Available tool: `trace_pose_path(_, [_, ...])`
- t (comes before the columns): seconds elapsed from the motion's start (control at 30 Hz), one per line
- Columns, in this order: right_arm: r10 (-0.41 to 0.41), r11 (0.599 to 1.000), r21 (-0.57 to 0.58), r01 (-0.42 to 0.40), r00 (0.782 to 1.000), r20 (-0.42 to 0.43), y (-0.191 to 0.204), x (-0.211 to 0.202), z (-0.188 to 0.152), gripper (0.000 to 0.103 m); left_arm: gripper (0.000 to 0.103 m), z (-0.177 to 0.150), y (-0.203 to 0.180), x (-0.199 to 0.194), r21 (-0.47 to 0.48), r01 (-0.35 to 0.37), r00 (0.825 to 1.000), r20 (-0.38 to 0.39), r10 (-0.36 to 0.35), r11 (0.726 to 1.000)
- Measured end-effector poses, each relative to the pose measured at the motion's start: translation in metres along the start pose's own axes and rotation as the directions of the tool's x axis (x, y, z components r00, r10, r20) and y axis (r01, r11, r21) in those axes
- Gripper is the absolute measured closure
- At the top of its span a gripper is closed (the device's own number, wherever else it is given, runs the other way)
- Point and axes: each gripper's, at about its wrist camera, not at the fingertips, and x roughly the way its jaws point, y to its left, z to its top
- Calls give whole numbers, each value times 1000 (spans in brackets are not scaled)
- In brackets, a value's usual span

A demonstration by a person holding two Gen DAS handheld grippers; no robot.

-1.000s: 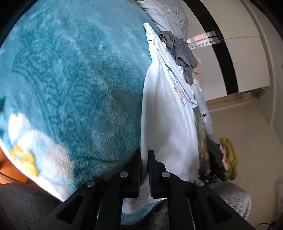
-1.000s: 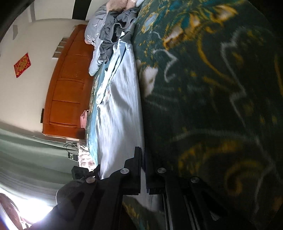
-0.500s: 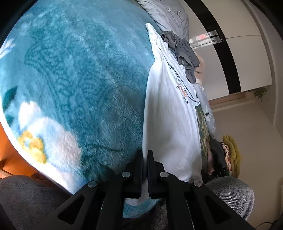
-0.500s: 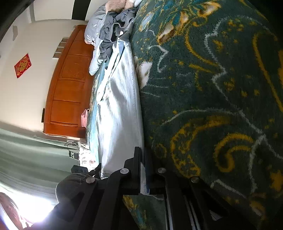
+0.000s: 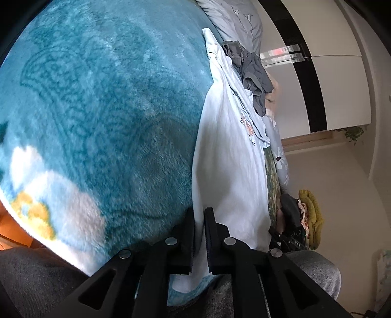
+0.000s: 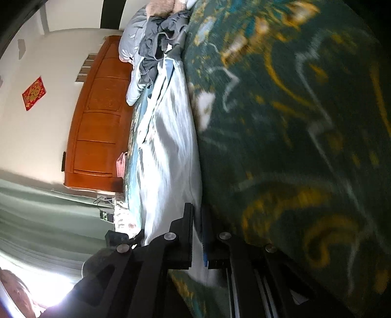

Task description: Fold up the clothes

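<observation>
A white T-shirt with a small orange print lies stretched lengthwise on a teal plush blanket. My left gripper pinches the shirt's near hem; its jaws are opening slightly, with the cloth still pressed between them. In the right wrist view the same T-shirt runs away from me beside a dark green patterned blanket. My right gripper is shut on the shirt's other near corner.
Crumpled grey clothes are heaped past the shirt's far end, near a grey pillow. A wooden headboard stands beyond the bed. A yellow cloth hangs off the bed's side. A person's grey-trousered leg is beneath the gripper.
Both grippers keep their hold on the hem and stay almost in place. The gap between the left jaws looks a little wider, and the right view has blurred.
</observation>
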Motion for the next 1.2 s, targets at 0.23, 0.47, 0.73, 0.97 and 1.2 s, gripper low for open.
trace_pose_path(0.23, [17,999,-29,-17,1000,-21,7,10,10,88,92,-1,3,0,-6,20,1000,5,-20,1000])
trace_pose_path(0.47, [12,995,-97,-15,999,-30,16,12,3,73,91,2,2,3,-7,33,999,2,-33,999])
trace_pose_path(0.73, [-2,992,-129,-4,999,-50,20,21,5,81,94,1,-7,2,46,18,1000,25,-19,999])
trace_pose_path(0.97, [67,992,-109,-70,997,-32,21,15,6,97,96,13,-26,-8,106,103,990,81,-112,989])
trace_pose_path(1.2, [202,970,-138,-198,979,17,54,20,40,98,96,58,-40,-16,103,149,977,136,-163,983])
